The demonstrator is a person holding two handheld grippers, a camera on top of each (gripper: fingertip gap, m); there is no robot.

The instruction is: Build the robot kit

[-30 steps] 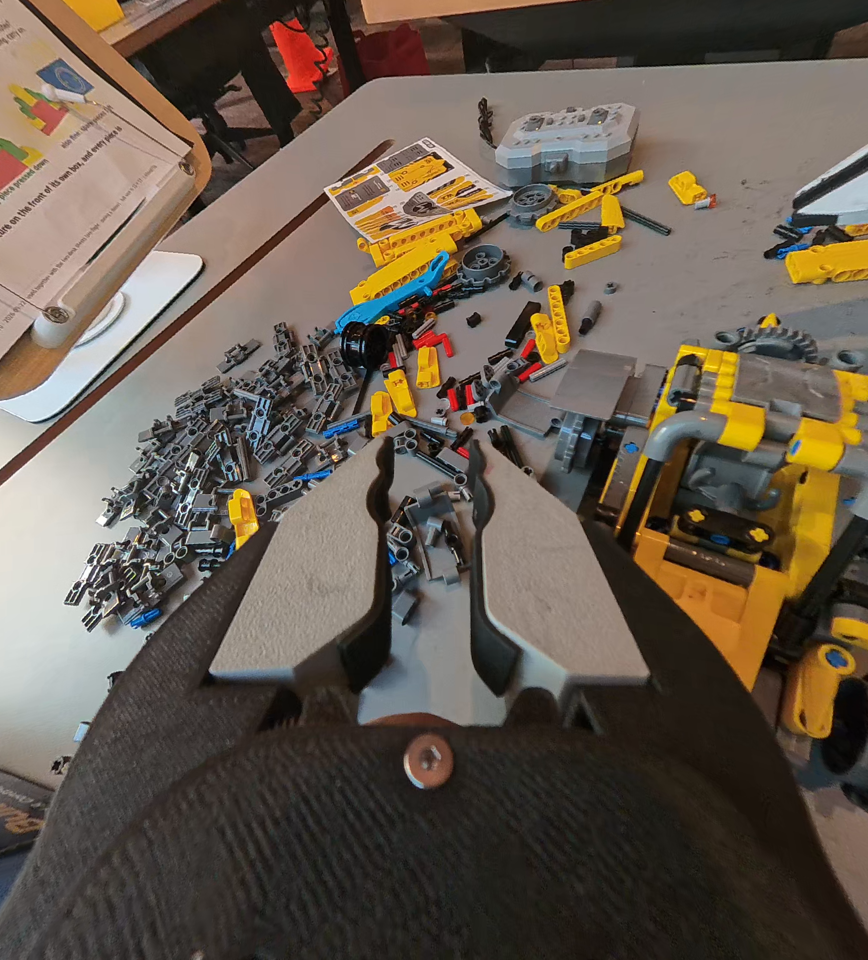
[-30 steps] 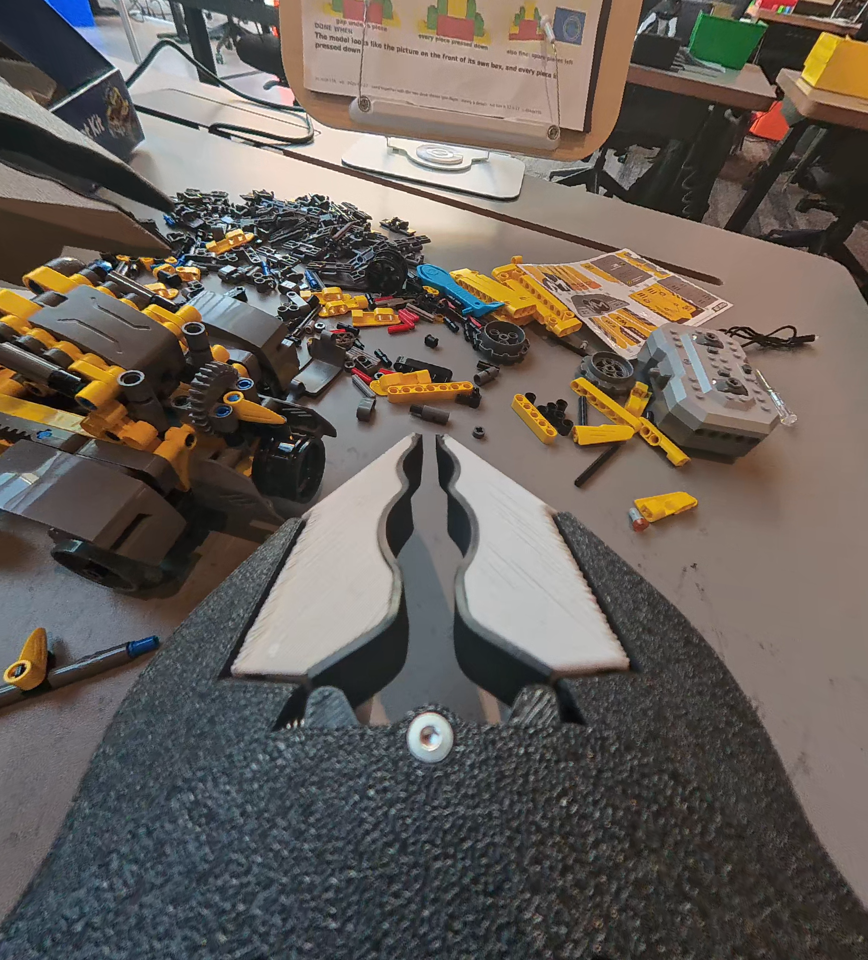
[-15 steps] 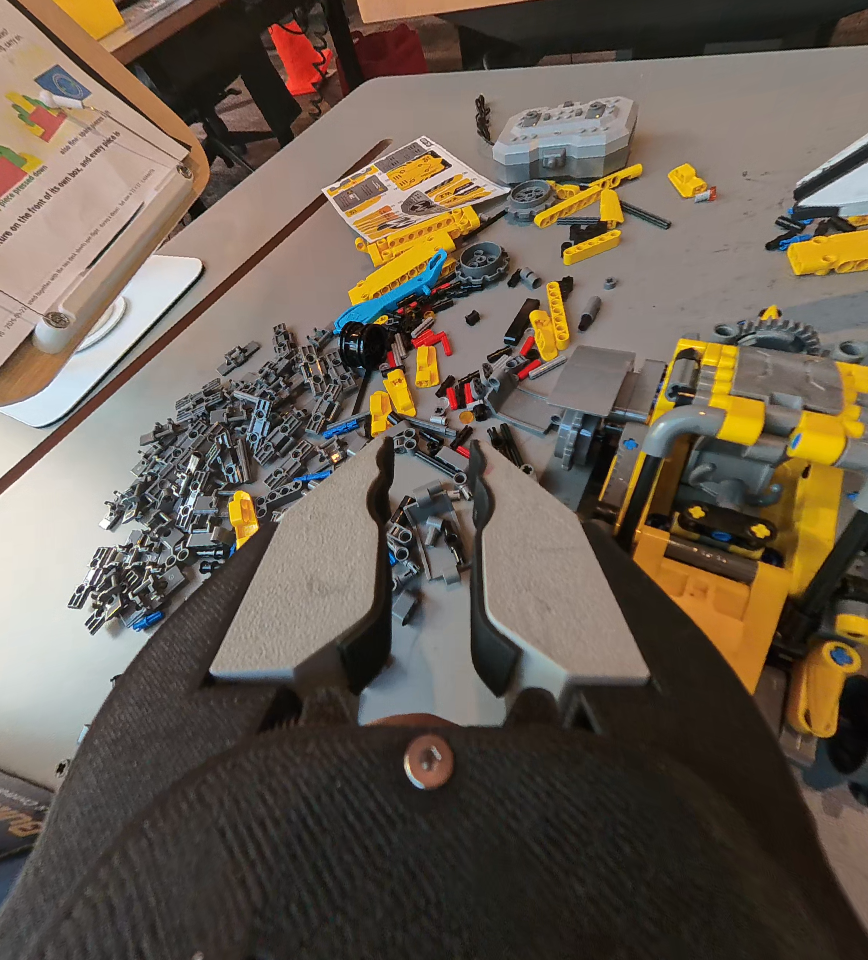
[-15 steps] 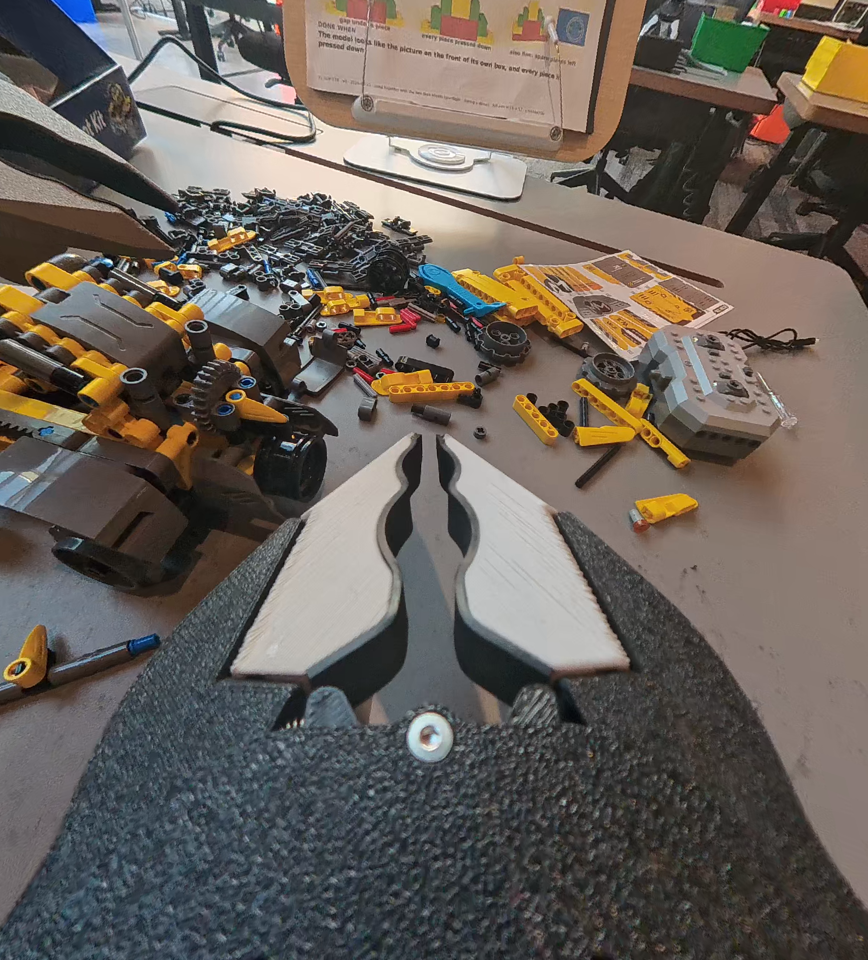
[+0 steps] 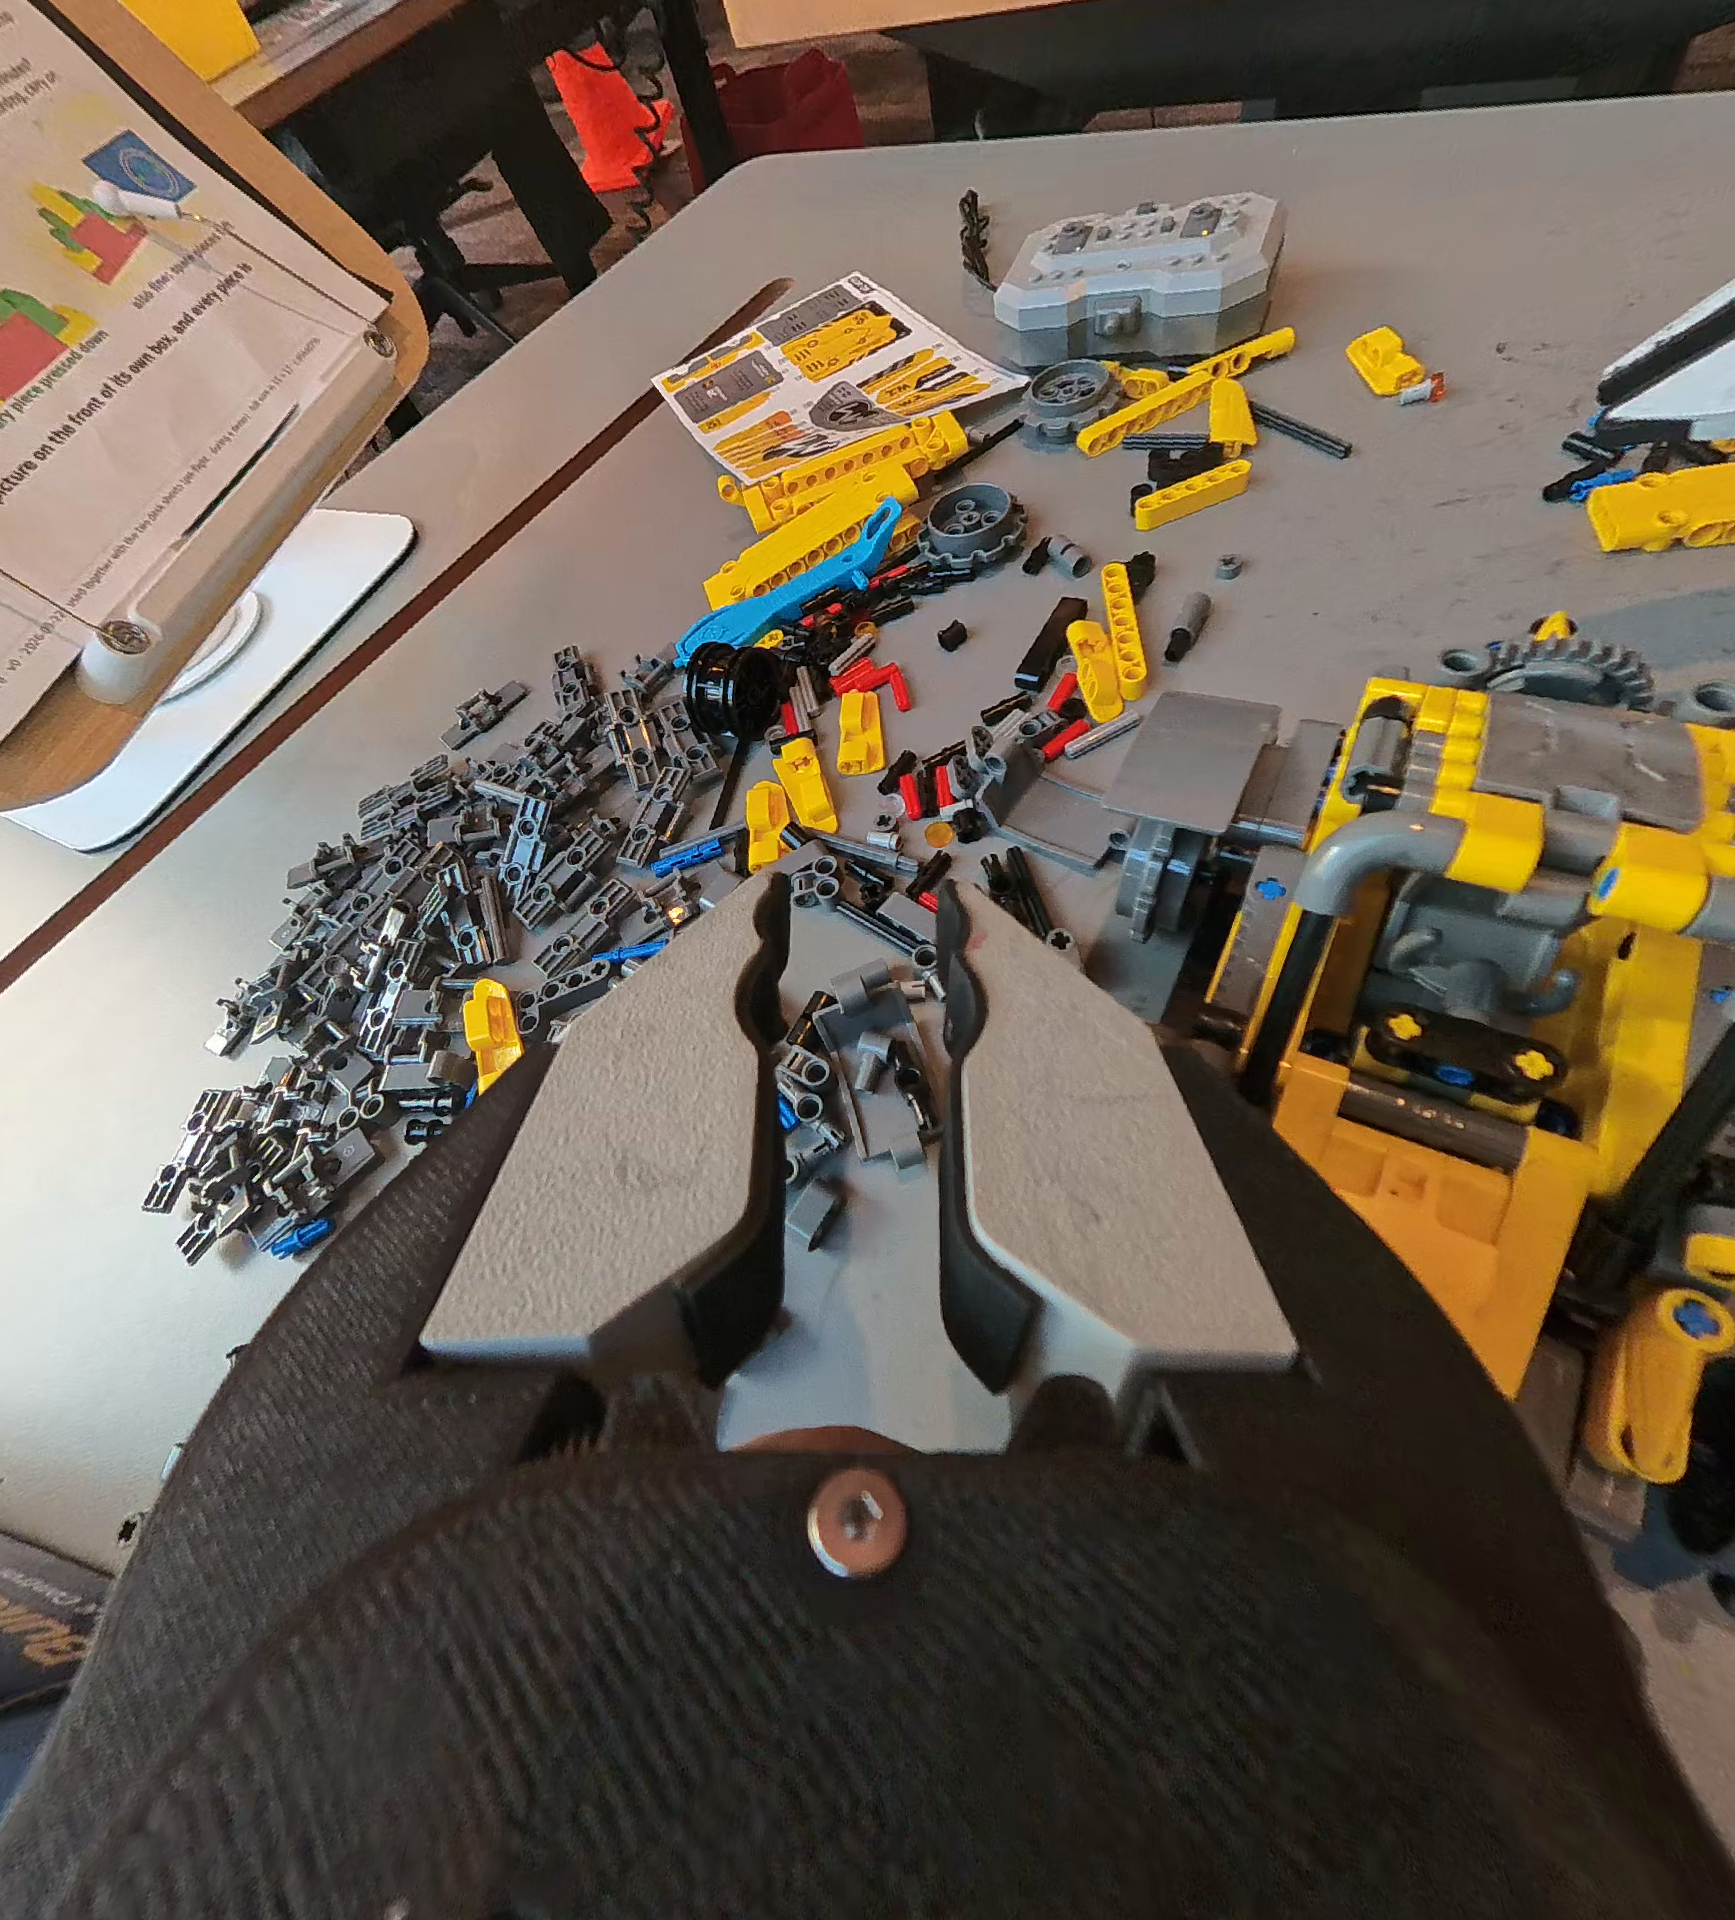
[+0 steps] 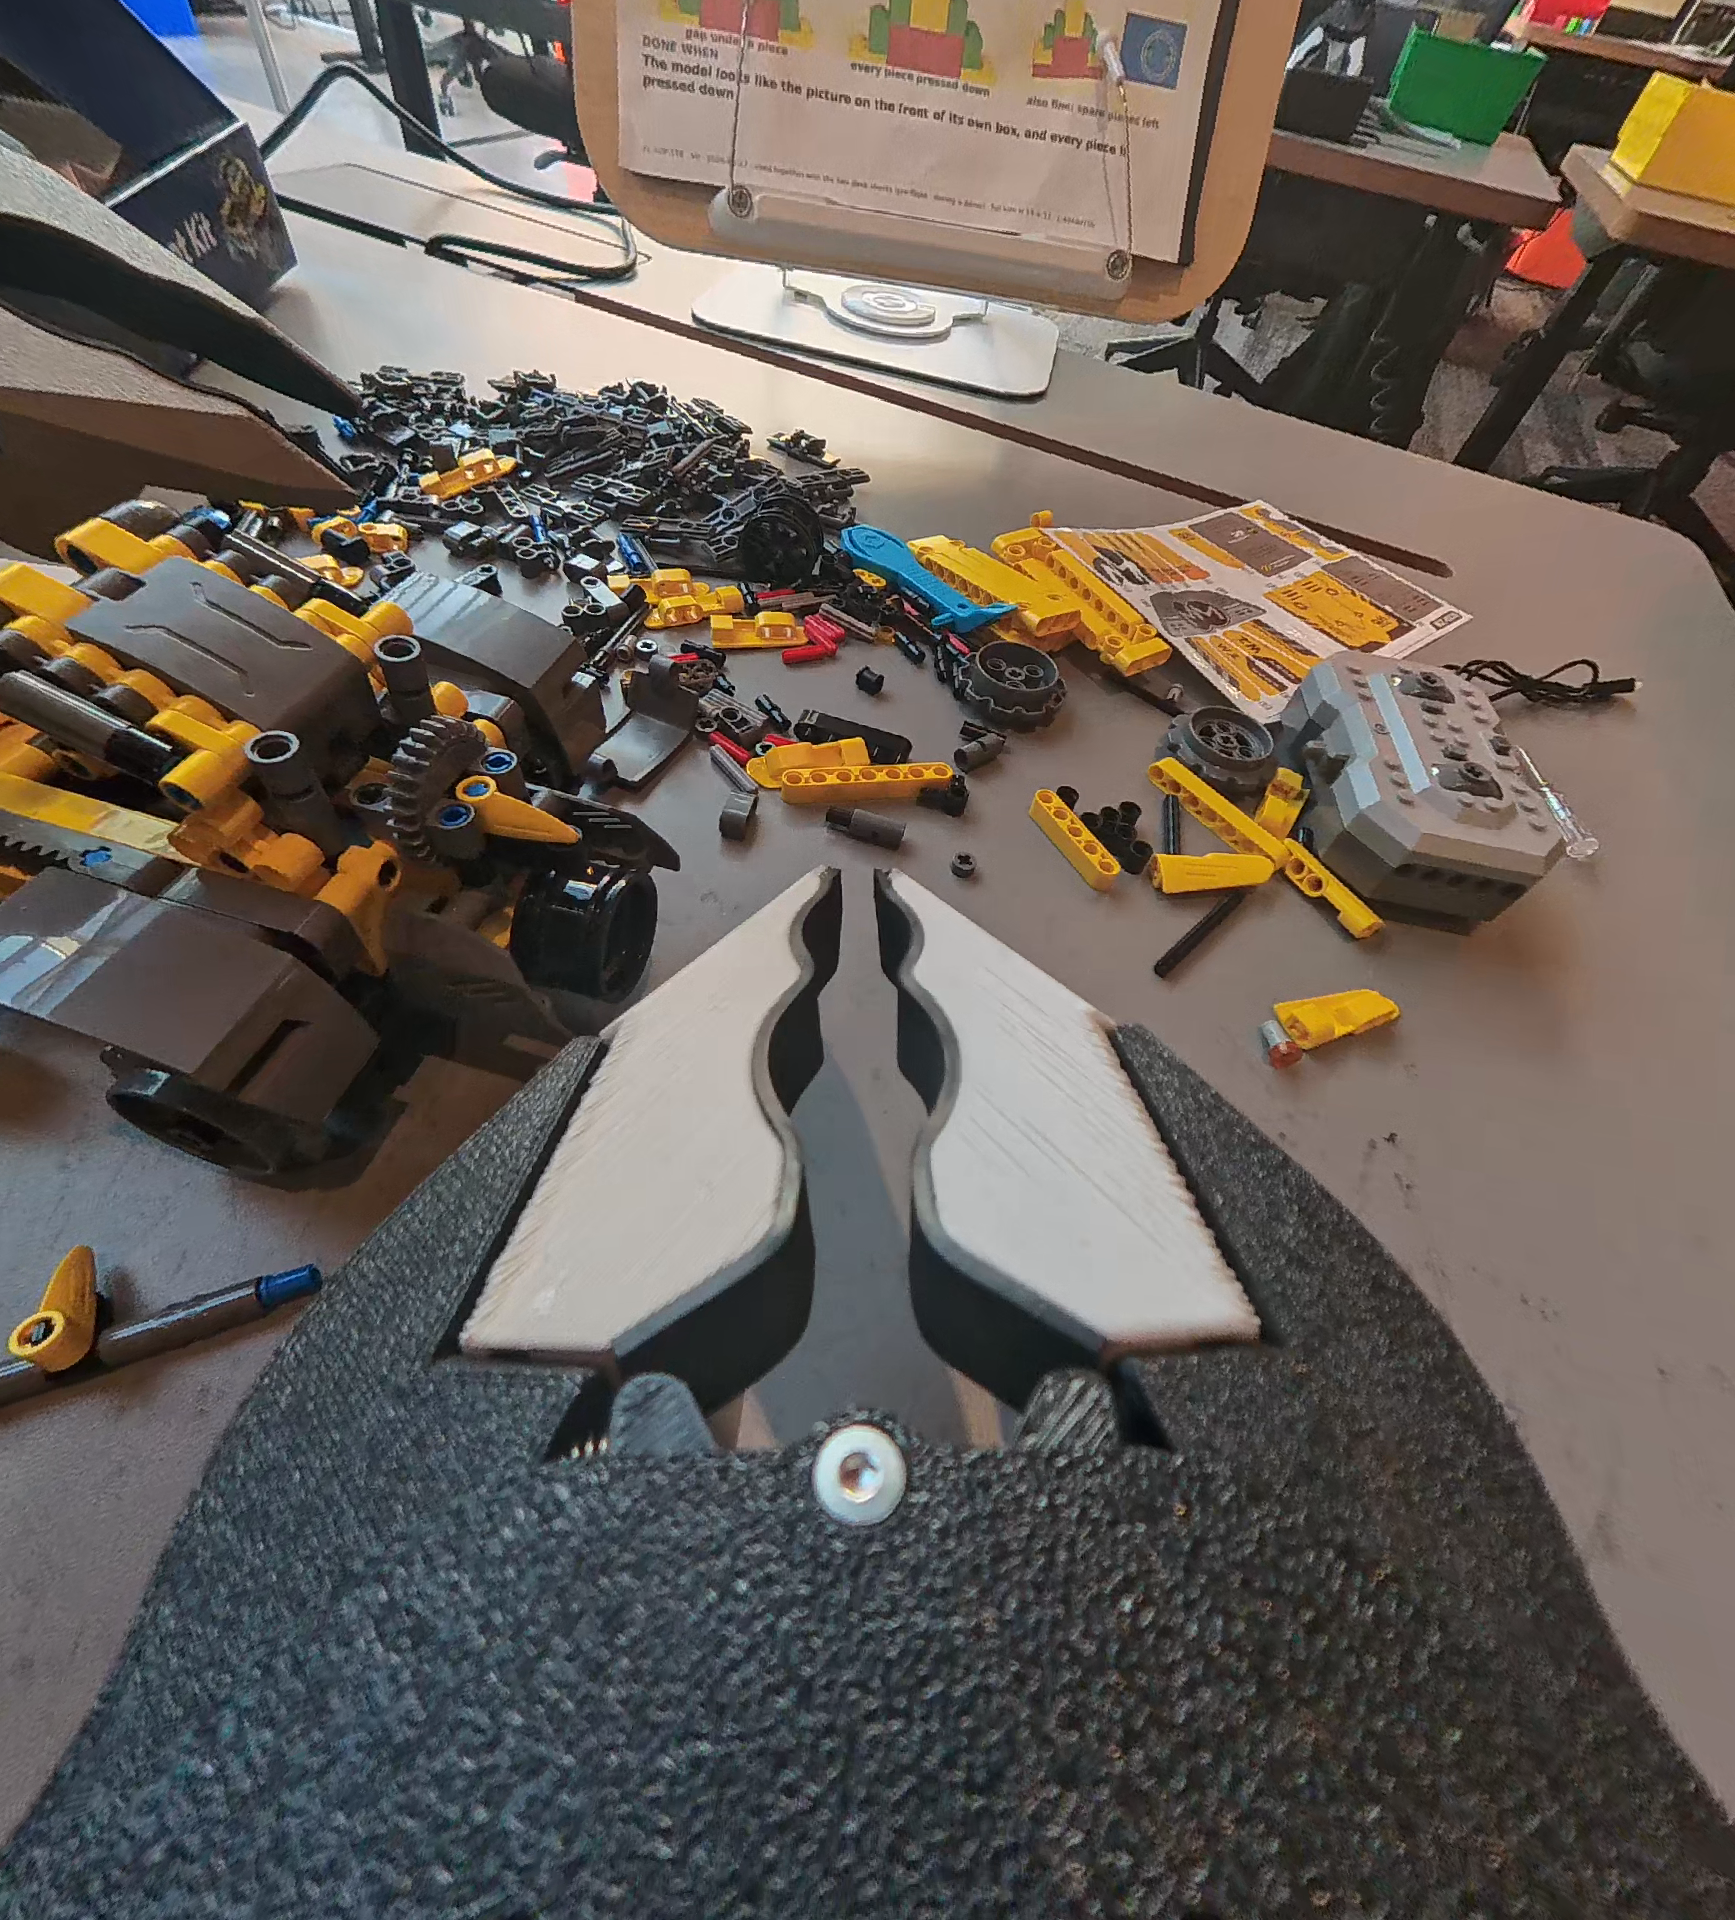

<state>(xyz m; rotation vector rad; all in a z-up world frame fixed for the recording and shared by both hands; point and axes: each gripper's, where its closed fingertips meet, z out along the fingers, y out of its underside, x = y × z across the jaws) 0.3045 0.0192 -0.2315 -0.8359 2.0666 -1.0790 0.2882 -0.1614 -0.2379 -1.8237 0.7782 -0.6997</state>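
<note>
Printed writing is borne by: instruction sheet [image 6: 904, 104] on far stand; sticker sheet [image 5: 821, 384] on table; dark blue box [image 6: 219, 208], far left. Wording not transcribed.

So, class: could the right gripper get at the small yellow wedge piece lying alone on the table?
Probably yes: the yellow wedge piece lies alone on bare table, just beside the right gripper.

Left gripper [image 5: 861, 909]: fingers [image 5: 634, 1101] parted by a moderate gap, nothing held between them, tips pointing forward and down. Grey finger faces intact, black inner pads visible; black textured body behind.

Right gripper [image 6: 855, 878]: fingers [image 6: 1039, 1153] nearly together, a narrow slit left at the tips, nothing held. Light grey faces, black pads, black textured body. It is angled low, pointing forward.
</note>
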